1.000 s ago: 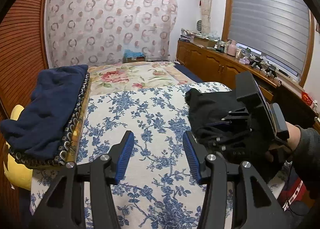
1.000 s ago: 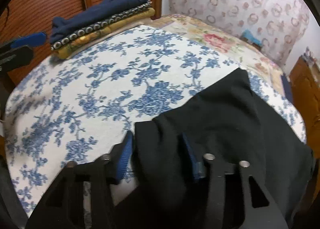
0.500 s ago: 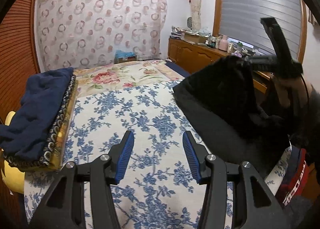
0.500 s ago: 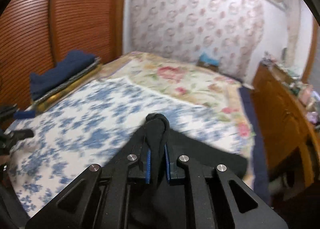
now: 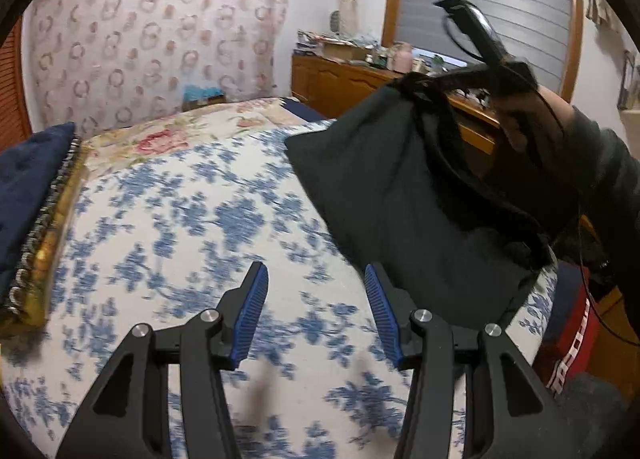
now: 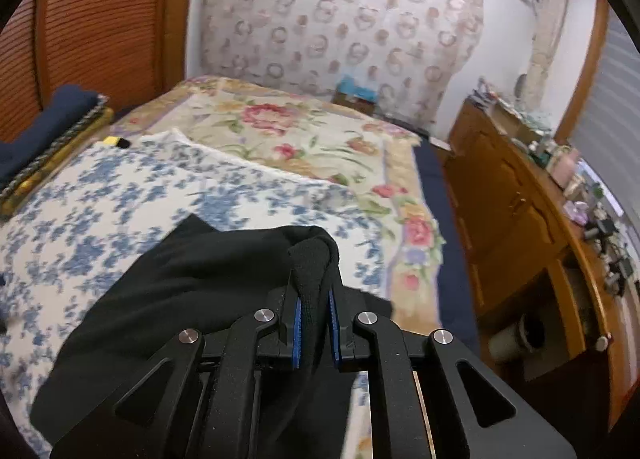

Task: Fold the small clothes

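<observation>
Black garment (image 6: 192, 291) runs off the frame bottom; blue floral bedspread (image 5: 192, 219) is motion-blurred

The left gripper (image 5: 316, 313) is hovering low with jaws spread wide, empty — the right gripper (image 6: 316, 323) is raised on an outstretched arm, jaws pinching black cloth (image 6: 208, 283)

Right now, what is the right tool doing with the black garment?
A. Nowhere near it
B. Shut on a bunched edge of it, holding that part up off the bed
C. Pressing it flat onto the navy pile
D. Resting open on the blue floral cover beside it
B: the right tool has its blue pads closed on a bunched fold of the black garment, which hangs from it over the blue floral cover; the left tool is open and empty.
</observation>
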Demonstrator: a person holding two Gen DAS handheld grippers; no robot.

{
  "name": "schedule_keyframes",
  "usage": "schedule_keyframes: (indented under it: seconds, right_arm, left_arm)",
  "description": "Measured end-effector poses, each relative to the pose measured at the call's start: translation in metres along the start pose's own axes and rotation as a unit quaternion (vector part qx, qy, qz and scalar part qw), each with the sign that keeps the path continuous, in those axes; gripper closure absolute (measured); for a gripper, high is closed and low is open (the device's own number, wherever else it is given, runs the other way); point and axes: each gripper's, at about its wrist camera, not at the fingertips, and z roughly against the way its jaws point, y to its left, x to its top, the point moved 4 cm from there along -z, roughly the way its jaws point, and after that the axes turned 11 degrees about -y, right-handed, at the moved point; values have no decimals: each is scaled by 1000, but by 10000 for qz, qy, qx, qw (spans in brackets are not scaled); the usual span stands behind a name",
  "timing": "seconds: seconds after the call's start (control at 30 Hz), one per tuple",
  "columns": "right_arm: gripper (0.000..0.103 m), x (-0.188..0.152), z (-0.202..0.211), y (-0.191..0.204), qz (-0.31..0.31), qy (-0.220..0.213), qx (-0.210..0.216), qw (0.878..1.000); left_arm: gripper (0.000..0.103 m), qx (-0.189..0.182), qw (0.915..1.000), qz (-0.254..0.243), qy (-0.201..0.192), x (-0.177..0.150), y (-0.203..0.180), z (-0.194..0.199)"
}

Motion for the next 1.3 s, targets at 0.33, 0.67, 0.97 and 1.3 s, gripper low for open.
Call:
schedule_keyframes:
  seconds: [0.33, 0.67, 0.97, 1.3]
  right_arm:
    - [65, -31, 1, -16, -158, 384, -452, 9981]
    - [57, -67, 63, 52, -133, 127, 446, 9988]
    - [56, -99, 81, 92, 110, 260, 631, 9976]
    - [84, -148, 100, 74, 10, 525, 449, 9976]
  left_arm:
    - [53, -174, 9997, -159, 94, -6, -23, -4]
    - [53, -223, 9995, -118, 164, -9, -28, -9]
    - [53, -264, 9994, -147, 183, -10, -32, -9]
    - [53, -344, 9988, -243, 234, -14, -42, -11]
